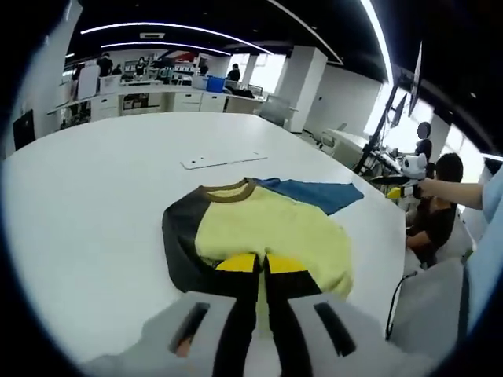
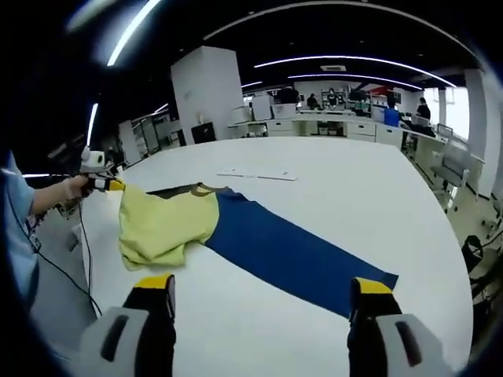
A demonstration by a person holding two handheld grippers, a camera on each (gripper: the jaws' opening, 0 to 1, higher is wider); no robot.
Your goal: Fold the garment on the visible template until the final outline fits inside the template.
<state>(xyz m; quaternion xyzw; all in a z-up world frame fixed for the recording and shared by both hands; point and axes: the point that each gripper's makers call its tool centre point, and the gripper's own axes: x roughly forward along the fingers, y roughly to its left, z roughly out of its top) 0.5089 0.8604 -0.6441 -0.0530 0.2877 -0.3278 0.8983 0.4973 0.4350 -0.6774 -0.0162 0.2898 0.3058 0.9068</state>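
Note:
A garment with a yellow body, brown collar, black sleeve and blue sleeve lies on the white table. My left gripper has its yellow-tipped jaws nearly together on the yellow hem at the near edge. In the right gripper view the yellow body lies folded over at the left, with the left gripper at its corner, and the long blue sleeve stretches toward me. My right gripper stands open just short of the sleeve's end, holding nothing.
A flat white strip lies on the table beyond the collar. A seated person is past the table's right edge. Desks, cabinets and standing people fill the room's back.

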